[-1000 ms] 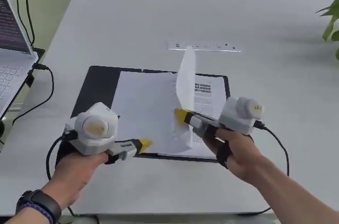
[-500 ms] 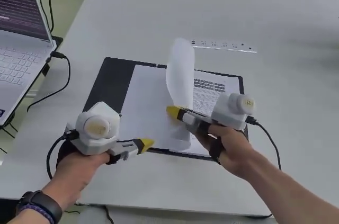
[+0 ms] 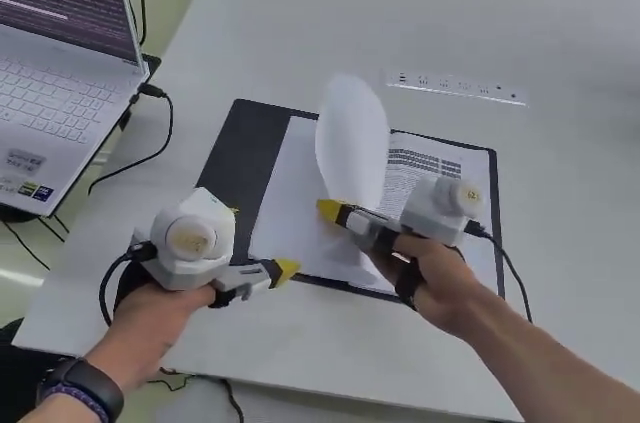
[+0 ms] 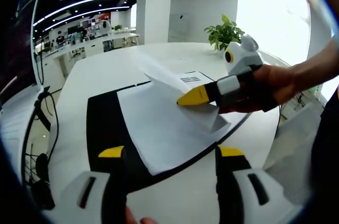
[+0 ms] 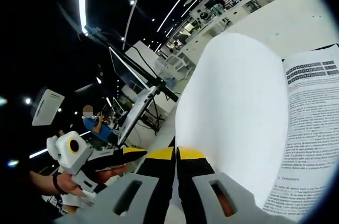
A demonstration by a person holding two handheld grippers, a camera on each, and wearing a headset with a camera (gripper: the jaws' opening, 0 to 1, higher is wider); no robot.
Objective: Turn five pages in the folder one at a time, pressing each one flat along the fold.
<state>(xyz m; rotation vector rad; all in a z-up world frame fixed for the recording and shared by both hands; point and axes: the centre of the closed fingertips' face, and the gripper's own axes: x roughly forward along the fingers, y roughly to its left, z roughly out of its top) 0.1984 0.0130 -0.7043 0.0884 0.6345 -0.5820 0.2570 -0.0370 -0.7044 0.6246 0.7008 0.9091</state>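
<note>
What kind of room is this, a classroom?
Most likely an open-plan office: a wide white table, an open silver laptop beside it, rows of desks under long ceiling strip lights behind, and a potted green plant.

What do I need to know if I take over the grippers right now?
Right gripper: shut on the near edge of one page, which stands curled up over the middle of the folder, mid-turn.
Left gripper: open, holding nothing, by the folder's near edge on the left.
The folder lies open on the white table, with a blank sheet on its left side and a printed page on its right.
Done: this page is lifted. How many were turned already cannot be told.
Left: lay it over to the left, press it flat along the fold, then go on to five.
</note>
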